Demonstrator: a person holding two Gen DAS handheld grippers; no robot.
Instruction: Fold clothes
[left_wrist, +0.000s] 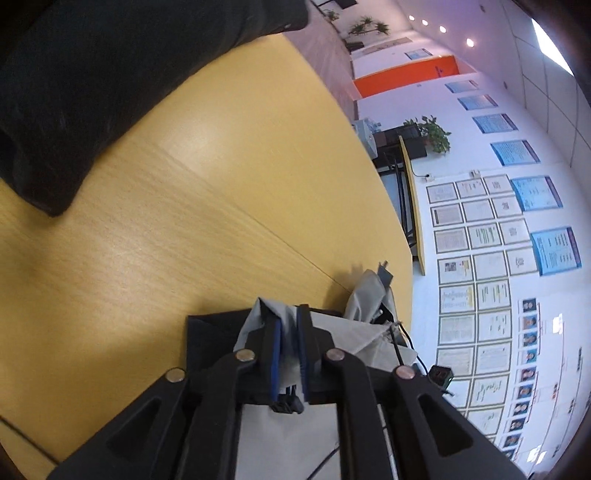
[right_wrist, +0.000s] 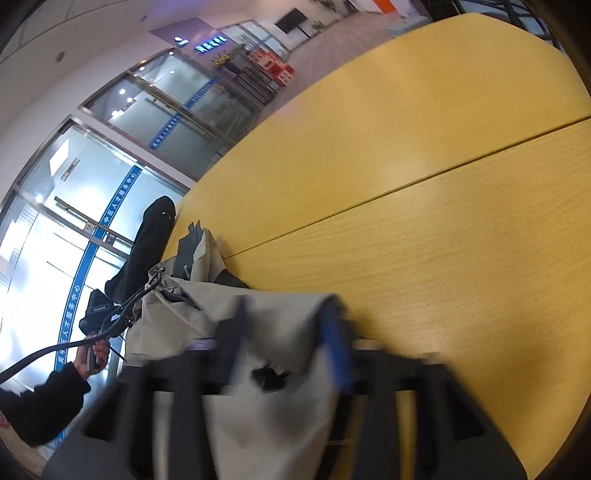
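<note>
Meanwhile, over a yellow wood-grain desk (left_wrist: 184, 240), two hand-held grippers hold up a pale grey garment (right_wrist: 266, 406) in mid-fold. The left gripper (left_wrist: 287, 354) has its blue-padded fingers (left_wrist: 275, 354) pressed nearly together on a bunched edge of the cloth, which rises at 12 o'clock from the tips and spills toward 2 o'clock. The right gripper (right_wrist: 291, 343), blurred by motion, stands with its fingers well apart and the fabric draped between and over them; whether it truly pinches the cloth cannot be told. From the right wrist view the garment trails away toward 10 o'clock, where the person's left hand (right_wrist: 92, 354) grips the other tool's handle, so the cloth's long axis appears to run from one gripper to the other. A dark garment (left_wrist: 92, 92) lies on the desk at 10 o'clock in the left view, well apart. Judging by this, the coming fold depends on keeping that span taut between both grippers.
</note>
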